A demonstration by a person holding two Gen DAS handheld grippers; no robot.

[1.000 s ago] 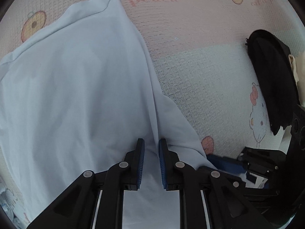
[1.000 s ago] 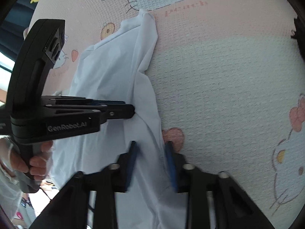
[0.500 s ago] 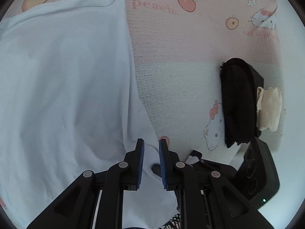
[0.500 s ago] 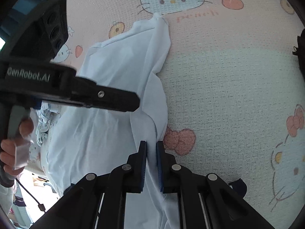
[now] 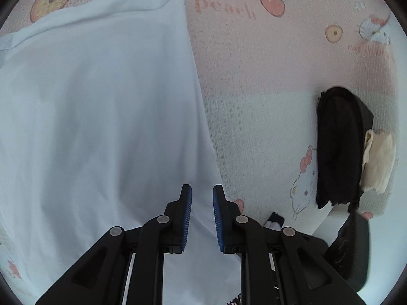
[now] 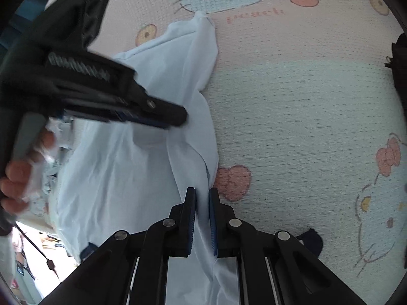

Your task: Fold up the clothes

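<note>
A pale blue-white garment (image 5: 101, 114) lies spread over a pink cartoon-cat bedcover (image 5: 254, 76). My left gripper (image 5: 202, 203) is at the garment's right edge, its blue pads a little apart with cloth between them. In the right wrist view, the left gripper (image 6: 178, 118) is seen side-on, and the garment (image 6: 127, 178) is drawn up to its tips. My right gripper (image 6: 202, 198) is shut on the garment's folded right edge, close to the bedcover (image 6: 292, 101). A person's hand (image 6: 23, 172) holds the left gripper's handle.
A folded black garment (image 5: 335, 147) with a cream cloth (image 5: 379, 162) beside it lies at the bedcover's right edge. The right gripper's black body (image 5: 353, 249) sits low on the right. A small black object (image 6: 311, 239) lies near my right fingers.
The right jaws have closed onto the garment's edge. The left gripper has rolled and shifted across the cloth, so the garment's far hem and the black pile now show differently.
</note>
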